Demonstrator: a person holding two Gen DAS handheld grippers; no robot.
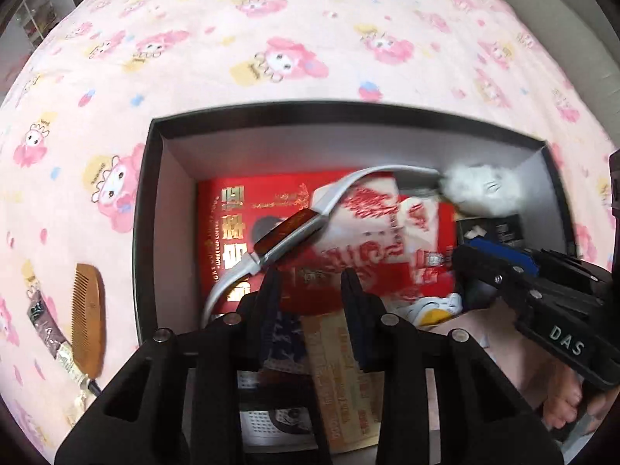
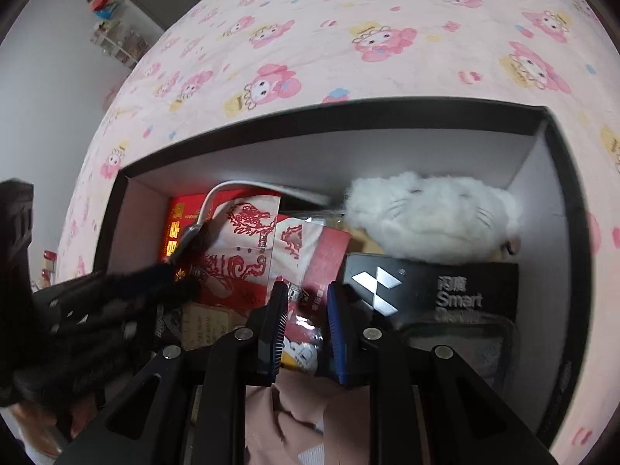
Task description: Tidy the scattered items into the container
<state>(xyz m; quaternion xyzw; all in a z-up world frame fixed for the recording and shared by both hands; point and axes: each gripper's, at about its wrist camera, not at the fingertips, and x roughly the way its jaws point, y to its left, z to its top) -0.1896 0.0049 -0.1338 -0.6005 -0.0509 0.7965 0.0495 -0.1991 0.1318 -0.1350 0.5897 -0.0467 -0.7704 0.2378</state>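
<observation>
the black container point(image 1: 155, 178) on the bed point(image 1: 271, 38) is already quite full: a red box point(image 1: 228, 240), a white plush toy point(image 2: 430, 221), a black carton point(image 2: 457, 290), a white band with an amber piece point(image 1: 286, 232) and printed packets lie inside. a wooden comb point(image 1: 89, 321) and a small tube point(image 1: 50, 333) are not yet inside; they lie on the bed just beside its left wall. the left hand-held gripper point(image 1: 314, 290) hangs partly open over the contents, apparently holding nothing, while the right hand-held gripper point(image 2: 306, 310) is nearly closed above a snack packet point(image 2: 302, 345), and i cannot tell if it pinches it.
</observation>
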